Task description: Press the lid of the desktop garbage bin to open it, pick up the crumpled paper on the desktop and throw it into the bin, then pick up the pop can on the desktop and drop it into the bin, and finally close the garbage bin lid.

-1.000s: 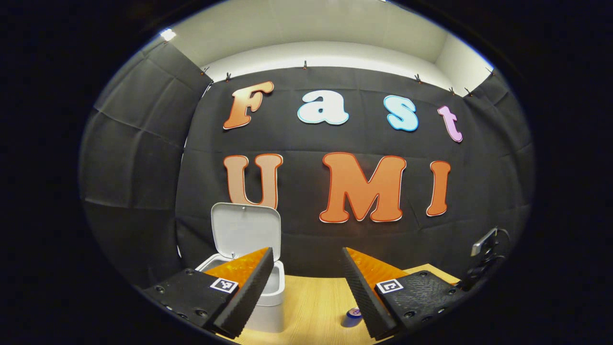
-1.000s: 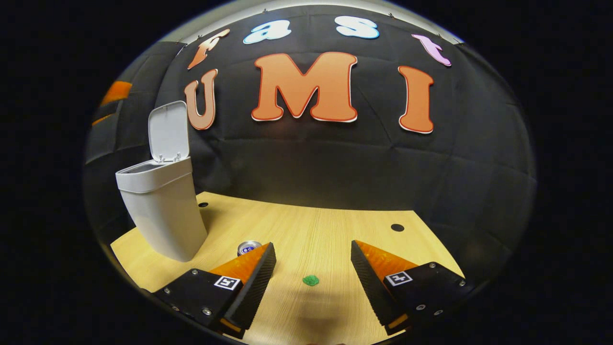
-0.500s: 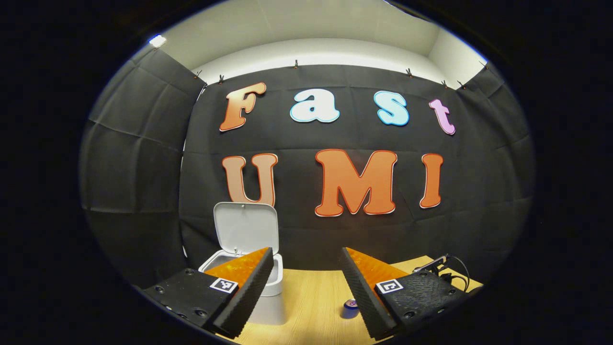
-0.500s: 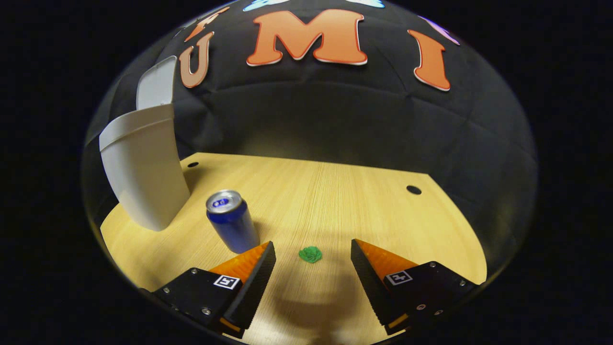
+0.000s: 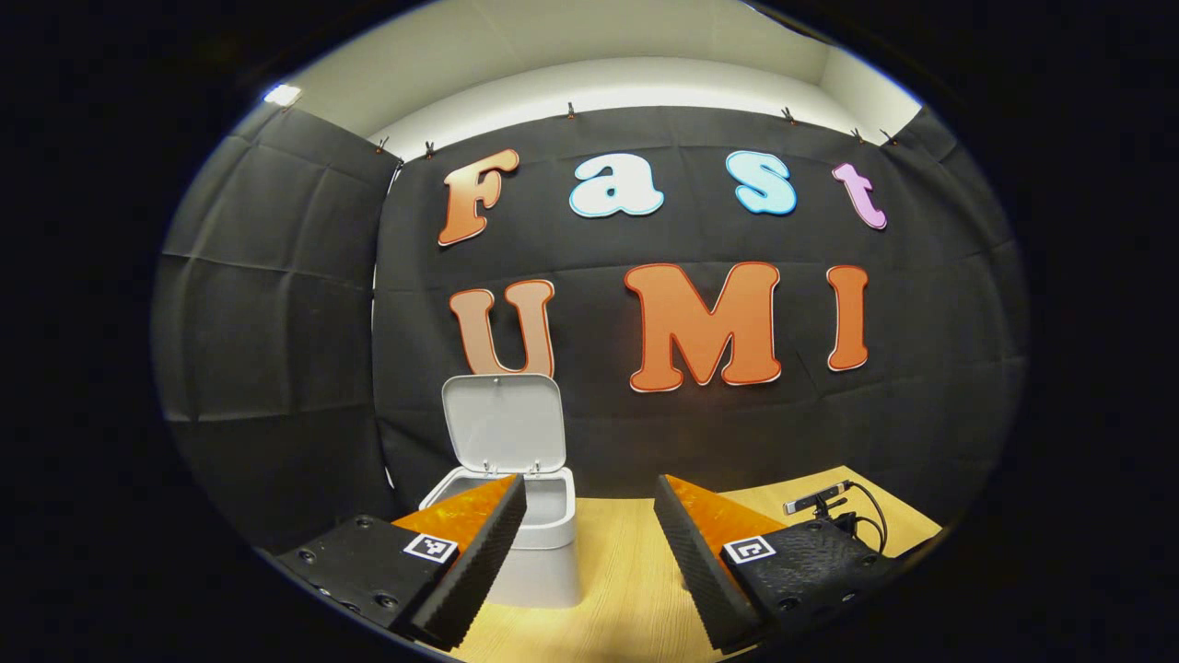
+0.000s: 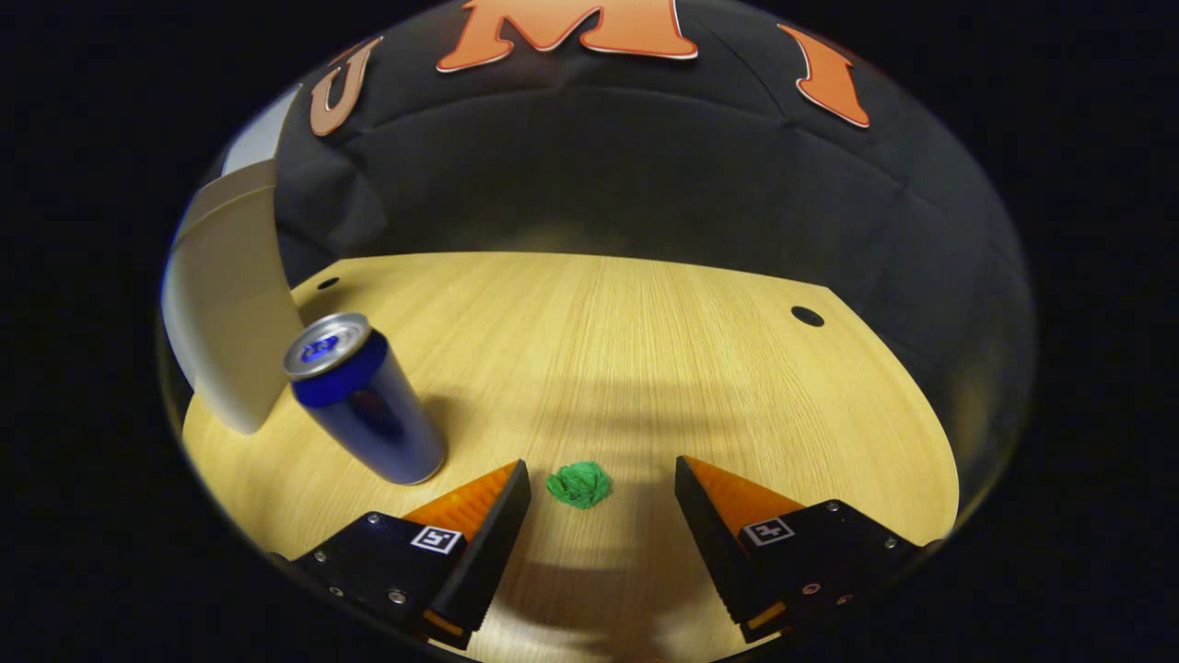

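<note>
On the desk the bin stood with lid up, while paper and can still waited, untouched, before our open, empty right gripper; our left gripper gaped empty too.

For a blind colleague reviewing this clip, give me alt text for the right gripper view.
The open right gripper points down at a green crumpled paper lying between its fingertips on the wooden desktop. A blue pop can stands upright to the left, beside the white garbage bin.
</note>
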Available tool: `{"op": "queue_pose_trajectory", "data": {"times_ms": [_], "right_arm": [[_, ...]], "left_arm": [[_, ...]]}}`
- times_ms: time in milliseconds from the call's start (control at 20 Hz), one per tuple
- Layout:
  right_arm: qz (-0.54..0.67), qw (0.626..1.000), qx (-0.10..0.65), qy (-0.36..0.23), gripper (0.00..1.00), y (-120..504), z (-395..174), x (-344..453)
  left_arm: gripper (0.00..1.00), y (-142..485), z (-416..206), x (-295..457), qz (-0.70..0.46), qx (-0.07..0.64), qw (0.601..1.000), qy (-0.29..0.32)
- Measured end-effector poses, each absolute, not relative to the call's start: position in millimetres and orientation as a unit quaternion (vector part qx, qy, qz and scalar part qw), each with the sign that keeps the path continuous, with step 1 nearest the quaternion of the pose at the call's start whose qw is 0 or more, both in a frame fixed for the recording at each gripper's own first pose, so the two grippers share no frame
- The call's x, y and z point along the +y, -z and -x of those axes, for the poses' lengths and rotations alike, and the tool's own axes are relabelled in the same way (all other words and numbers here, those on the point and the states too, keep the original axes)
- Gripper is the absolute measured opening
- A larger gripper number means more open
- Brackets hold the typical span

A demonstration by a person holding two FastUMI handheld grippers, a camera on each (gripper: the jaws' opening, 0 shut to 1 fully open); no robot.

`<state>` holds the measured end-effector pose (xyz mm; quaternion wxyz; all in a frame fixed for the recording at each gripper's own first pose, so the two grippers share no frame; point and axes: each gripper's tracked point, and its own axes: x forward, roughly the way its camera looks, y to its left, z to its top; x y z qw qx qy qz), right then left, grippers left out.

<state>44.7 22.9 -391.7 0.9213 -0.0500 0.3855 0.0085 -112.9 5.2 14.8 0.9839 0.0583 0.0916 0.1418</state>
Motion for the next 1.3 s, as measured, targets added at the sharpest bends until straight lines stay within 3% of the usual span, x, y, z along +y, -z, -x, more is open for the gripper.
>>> {"op": "queue_pose_trajectory", "data": {"times_ms": [200, 250, 300, 350, 550, 650, 950, 1300], "right_arm": [[0.049, 0.916, 0.397, -0.011, 0.88, 403.6, -46.8, 29.0], [0.046, 0.915, 0.4, -0.012, 0.82, 405.0, -46.6, 30.6], [0.042, 0.914, 0.403, -0.014, 0.7, 406.1, -44.6, 33.7], [0.042, 0.911, 0.41, -0.015, 0.7, 408.6, -42.4, 35.7], [0.049, 0.907, 0.417, -0.022, 0.42, 407.4, -36.8, 37.8], [0.049, 0.904, 0.424, -0.024, 0.33, 405.1, -35.9, 38.3], [0.013, 0.906, 0.422, -0.026, 0.19, 382.5, -33.3, 38.0], [0.013, 0.946, 0.315, -0.071, 0.18, 262.4, -44.8, 59.5]], "left_arm": [[0.9, -7.8, 113.2, 6.4, -0.059, 0.106, 0.982, -0.143], [0.89, -7.0, 113.2, 7.1, -0.058, 0.108, 0.982, -0.144], [0.89, -5.8, 114.9, 6.9, -0.058, 0.11, 0.982, -0.144], [0.89, -5.9, 115.2, 7.1, -0.058, 0.111, 0.982, -0.144], [0.89, -5.0, 114.1, 5.5, -0.052, 0.111, 0.982, -0.145], [0.89, -4.0, 113.3, 5.2, -0.05, 0.111, 0.982, -0.141], [0.89, -2.1, 111.9, 2.4, -0.046, 0.107, 0.985, -0.128], [0.89, -0.4, 112.6, 13.6, -0.02, 0.097, 0.987, -0.126]]}}
